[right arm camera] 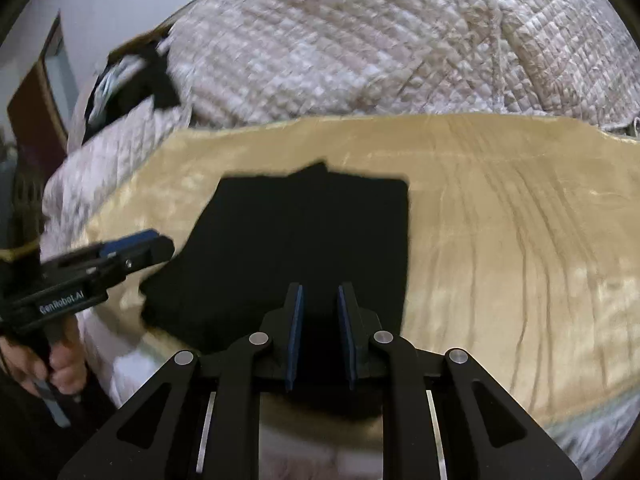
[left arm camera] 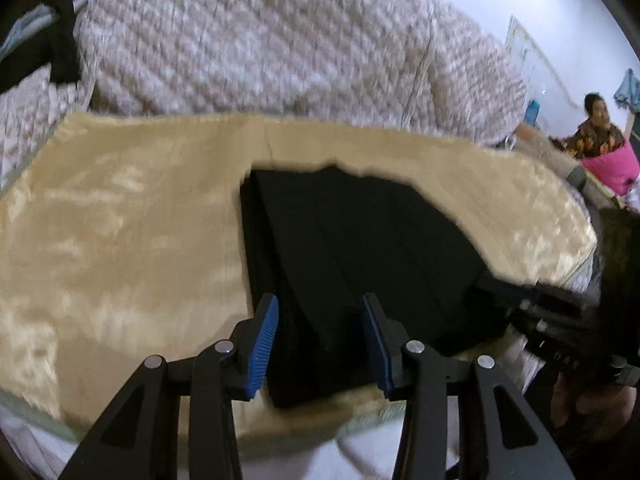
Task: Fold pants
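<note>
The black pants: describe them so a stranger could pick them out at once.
Start at the big quilted pale comforter heaped at the back, then come forward to the shiny golden-beige blanket spread flat in front of it. The black pants lie folded into a compact block on that blanket near its front edge, the only flat, dark thing on the light fabric.

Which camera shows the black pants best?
The right wrist view: the folded pants lie nearly whole on the tan blanket, with every edge traceable except the near one behind the fingers. The left wrist view shows the pants too, but the other gripper covers their right corner.
</note>
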A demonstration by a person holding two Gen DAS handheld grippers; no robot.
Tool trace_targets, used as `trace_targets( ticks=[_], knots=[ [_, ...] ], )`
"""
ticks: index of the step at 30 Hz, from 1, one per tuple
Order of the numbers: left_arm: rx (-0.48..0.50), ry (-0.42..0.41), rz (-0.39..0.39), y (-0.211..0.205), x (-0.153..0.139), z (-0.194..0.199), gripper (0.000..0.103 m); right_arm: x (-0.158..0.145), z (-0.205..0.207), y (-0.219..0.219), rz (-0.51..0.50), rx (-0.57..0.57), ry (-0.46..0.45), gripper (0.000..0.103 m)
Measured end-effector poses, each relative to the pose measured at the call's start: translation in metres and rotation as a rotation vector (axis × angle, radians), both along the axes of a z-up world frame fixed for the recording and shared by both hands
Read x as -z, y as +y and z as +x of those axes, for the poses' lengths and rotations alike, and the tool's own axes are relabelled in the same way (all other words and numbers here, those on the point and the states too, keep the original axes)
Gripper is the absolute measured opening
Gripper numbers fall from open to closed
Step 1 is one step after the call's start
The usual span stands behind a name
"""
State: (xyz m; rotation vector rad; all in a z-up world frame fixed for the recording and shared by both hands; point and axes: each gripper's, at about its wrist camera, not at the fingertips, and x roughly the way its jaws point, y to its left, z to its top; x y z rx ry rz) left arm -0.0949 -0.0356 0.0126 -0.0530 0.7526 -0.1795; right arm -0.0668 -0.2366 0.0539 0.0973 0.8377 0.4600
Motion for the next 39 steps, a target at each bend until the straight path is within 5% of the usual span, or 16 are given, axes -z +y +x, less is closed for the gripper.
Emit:
trace_targets(
  ticks=[5, 13, 19, 26, 31, 39],
  knots=[
    [-0.019, -0.001, -0.013, 0.003, 0.004, 0.003, 0.050, 0.007, -0.008, 0.006, -0.057, -0.017, -0.066, 0.024],
    [-0.054, 0.009, -0.052, 0.011, 0.008, 0.002, 0.063, 0.009, -0.010, 0.002, -0.005, 0.018, -0.060, 0.024],
    [-0.053, 0.019, -0.092, 0.017, 0.004, 0.001, 0.064, 0.009, -0.006, -0.006, 0.080, 0.023, -0.009, 0.030],
    [-0.034, 0.024, -0.091, 0.017, -0.007, 0.008, 0.064, -0.004, -0.004, -0.006, 0.031, 0.017, 0.014, 0.033],
    [-0.030, 0.038, -0.076, 0.018, -0.012, 0.026, 0.064, -0.009, 0.015, -0.028, 0.102, 0.054, 0.061, 0.053],
    [-0.028, 0.072, -0.070, 0.018, -0.008, 0.060, 0.064, -0.006, 0.060, -0.045, 0.157, 0.028, 0.136, 0.053]
  ],
)
